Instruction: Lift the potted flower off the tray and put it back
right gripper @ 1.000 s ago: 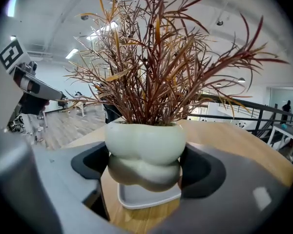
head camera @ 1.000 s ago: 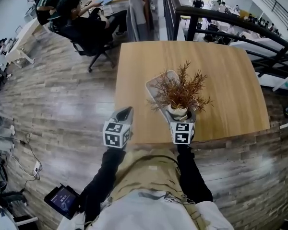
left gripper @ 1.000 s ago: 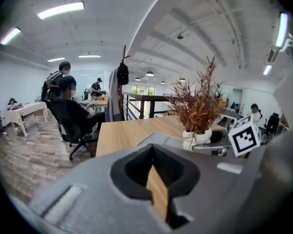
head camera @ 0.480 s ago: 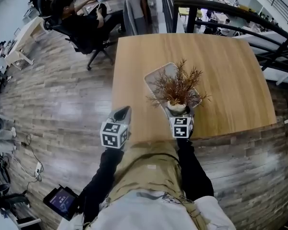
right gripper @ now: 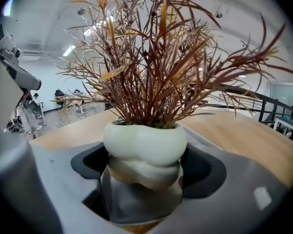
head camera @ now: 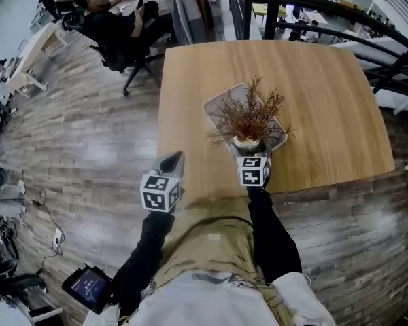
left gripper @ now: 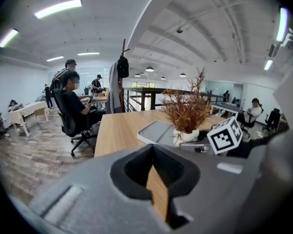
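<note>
no legible text, no readable labels

Open-plan office. Floor [head camera: 75, 141]: grey-brown planks, glossy. Square light-wood table [head camera: 326, 94]. Black railing [head camera: 270, 22] behind its far edge. Far left, a person [head camera: 112, 29] sits in a black office chair [head camera: 126, 66]; white desk [head camera: 27, 60] beyond. Coat stand [left gripper: 122, 67] with dark garments. White ceiling [left gripper: 185, 18], strip lights [left gripper: 58, 8] lit. Tablet [head camera: 88, 285] and cables [head camera: 27, 229] on floor.
</note>
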Available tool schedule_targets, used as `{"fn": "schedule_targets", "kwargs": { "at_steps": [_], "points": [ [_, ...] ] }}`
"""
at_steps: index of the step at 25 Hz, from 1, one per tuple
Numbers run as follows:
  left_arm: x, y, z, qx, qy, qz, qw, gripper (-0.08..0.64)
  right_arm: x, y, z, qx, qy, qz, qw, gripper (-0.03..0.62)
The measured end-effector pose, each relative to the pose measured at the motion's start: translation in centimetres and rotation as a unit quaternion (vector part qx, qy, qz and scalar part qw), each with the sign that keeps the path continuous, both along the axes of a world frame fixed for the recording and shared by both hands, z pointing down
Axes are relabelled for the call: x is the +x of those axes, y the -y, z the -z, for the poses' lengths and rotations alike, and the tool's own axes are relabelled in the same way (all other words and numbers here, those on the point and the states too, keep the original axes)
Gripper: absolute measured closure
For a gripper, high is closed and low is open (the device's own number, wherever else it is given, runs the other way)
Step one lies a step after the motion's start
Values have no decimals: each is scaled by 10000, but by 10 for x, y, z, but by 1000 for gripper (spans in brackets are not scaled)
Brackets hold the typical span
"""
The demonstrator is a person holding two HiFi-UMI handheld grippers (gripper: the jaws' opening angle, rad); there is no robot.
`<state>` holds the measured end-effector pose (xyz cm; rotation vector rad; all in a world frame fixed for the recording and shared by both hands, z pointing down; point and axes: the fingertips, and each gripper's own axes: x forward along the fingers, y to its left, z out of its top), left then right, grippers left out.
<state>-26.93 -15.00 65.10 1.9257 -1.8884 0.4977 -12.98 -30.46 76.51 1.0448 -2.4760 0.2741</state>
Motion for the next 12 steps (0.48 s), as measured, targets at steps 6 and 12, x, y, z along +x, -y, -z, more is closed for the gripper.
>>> {"fn": "schedule_targets", "kwargs": {
  "at_steps": [6, 12],
  "points": [
    [-2, -2, -2, -4, -29, 16, 10000, 558, -2, 1, -4, 68, -151, 39, 9999, 126],
    [0, -2, 1, 19, -11, -3, 10000, 558, 0, 0, -11, -30, -379, 68, 9993, 121]
  ]
}}
